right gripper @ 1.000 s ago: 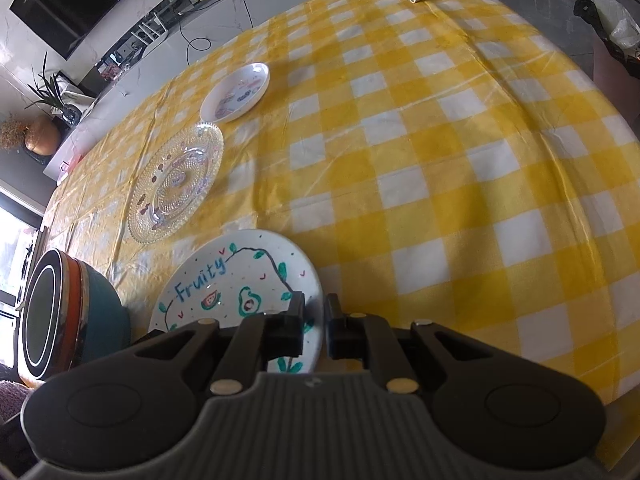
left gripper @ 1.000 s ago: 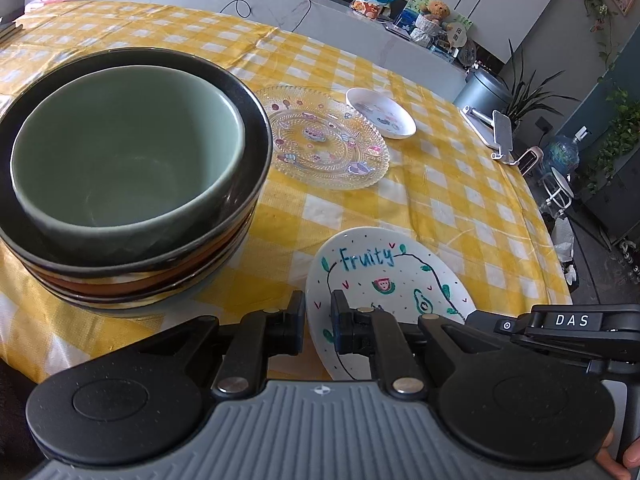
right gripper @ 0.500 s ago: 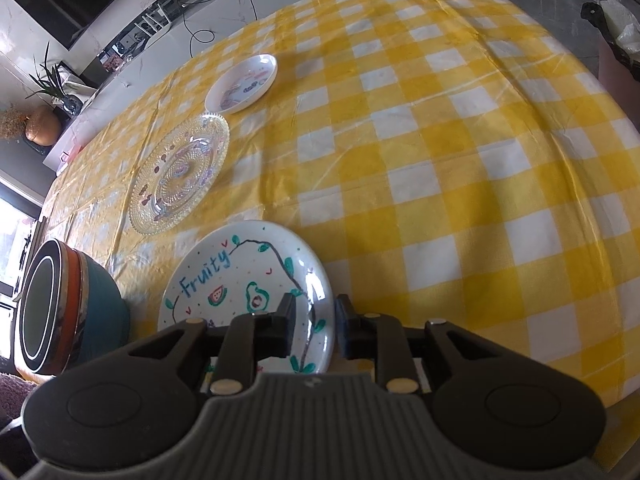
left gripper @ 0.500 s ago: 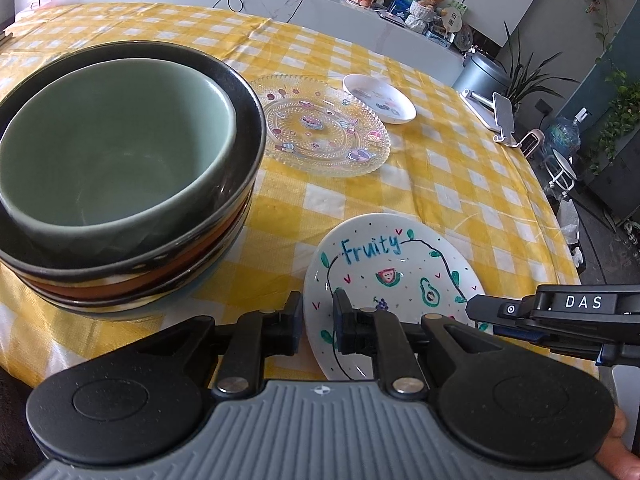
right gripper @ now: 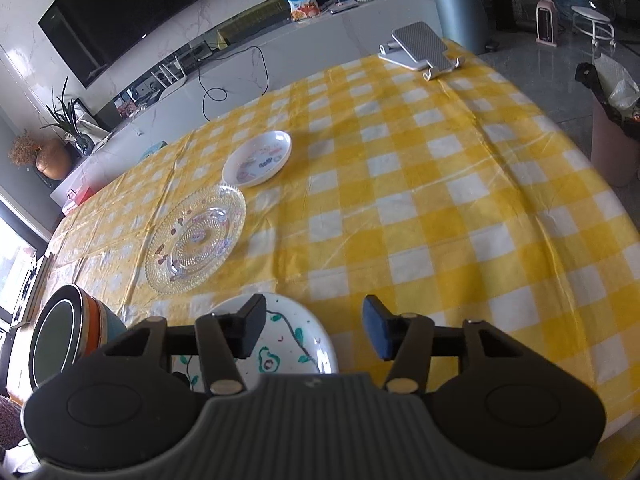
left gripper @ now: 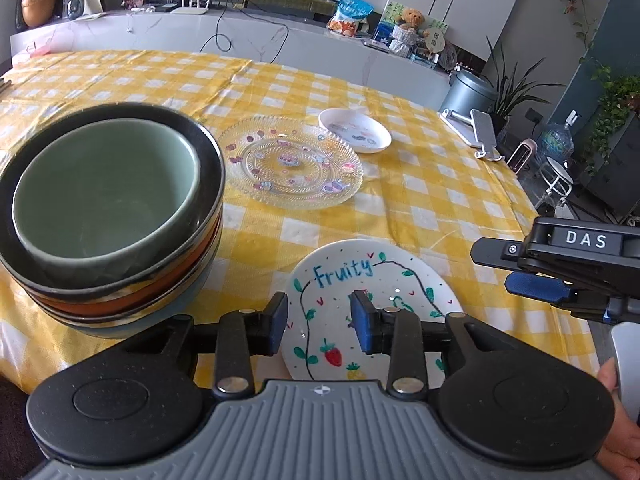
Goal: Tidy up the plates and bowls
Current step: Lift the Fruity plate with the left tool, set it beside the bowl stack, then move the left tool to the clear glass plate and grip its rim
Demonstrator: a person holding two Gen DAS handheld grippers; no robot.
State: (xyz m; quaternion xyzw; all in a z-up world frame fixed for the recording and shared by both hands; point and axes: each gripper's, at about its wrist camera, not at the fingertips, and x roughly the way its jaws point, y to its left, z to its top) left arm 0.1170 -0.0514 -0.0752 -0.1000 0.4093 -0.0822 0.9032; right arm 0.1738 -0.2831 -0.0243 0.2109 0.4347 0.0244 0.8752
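Your left gripper [left gripper: 319, 322] has just been opening, jaws apart and empty over the Fruity plate [left gripper: 372, 304], bowl stack [left gripper: 108, 216] just left of it. Your right gripper [right gripper: 315, 330] has also been opening, nothing between; the plate's rim lies under its left finger, bare tablecloth [right gripper: 460, 208] ahead and right.

The white painted plate [left gripper: 372, 280] nearest the camera carries the blue hand-lettered word "Fruity". The right gripper [left gripper: 576, 264], seen from the left wrist, bears a label reading "DAS".
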